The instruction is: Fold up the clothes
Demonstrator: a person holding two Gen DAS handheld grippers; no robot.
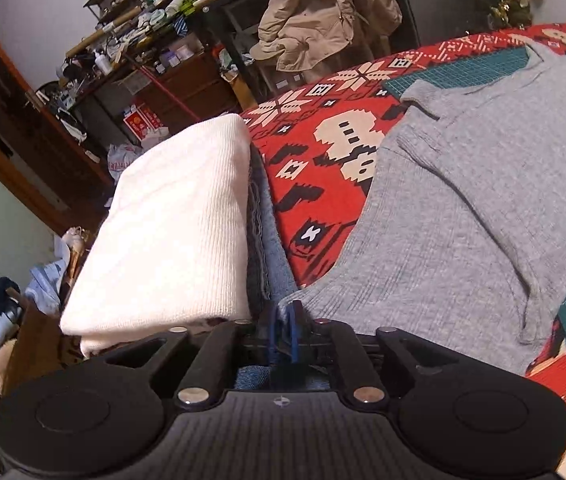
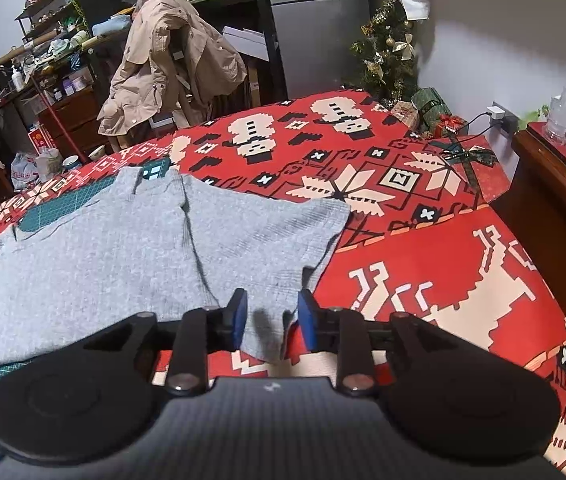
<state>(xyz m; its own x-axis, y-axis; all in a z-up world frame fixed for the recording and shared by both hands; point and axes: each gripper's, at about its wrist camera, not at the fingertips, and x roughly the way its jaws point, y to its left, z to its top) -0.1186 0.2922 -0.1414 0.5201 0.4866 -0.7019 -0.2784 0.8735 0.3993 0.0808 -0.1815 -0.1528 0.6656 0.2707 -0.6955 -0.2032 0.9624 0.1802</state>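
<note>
My left gripper (image 1: 283, 330) has its blue pads nearly together, with only a thin gap between them. They sit at the near corner of the grey knit top (image 1: 463, 216), but I cannot tell whether any cloth is pinched there. Just to its left lies a folded white knit (image 1: 171, 232), resting on a blue-grey folded piece (image 1: 269, 240) whose edge shows along its right side.

My right gripper (image 2: 272, 318) stands partly open. The lower corner of the grey knit top (image 2: 123, 256) lies between the blue pads (image 2: 240, 320), and neither pad presses on it, so it is not gripped.

The top is spread flat in front of both grippers on the red patterned blanket (image 2: 423, 272), with one fold line running down its middle and its far edge over a green cutting mat (image 2: 59, 208). More of that mat shows at the near left corner of the right wrist view.

Beyond the blanket a beige coat (image 2: 167, 64) hangs over a chair, cluttered shelves (image 1: 135, 32) stand against the wall, and a small Christmas tree (image 2: 387, 48) stands above wrapped gifts (image 2: 439, 116).
</note>
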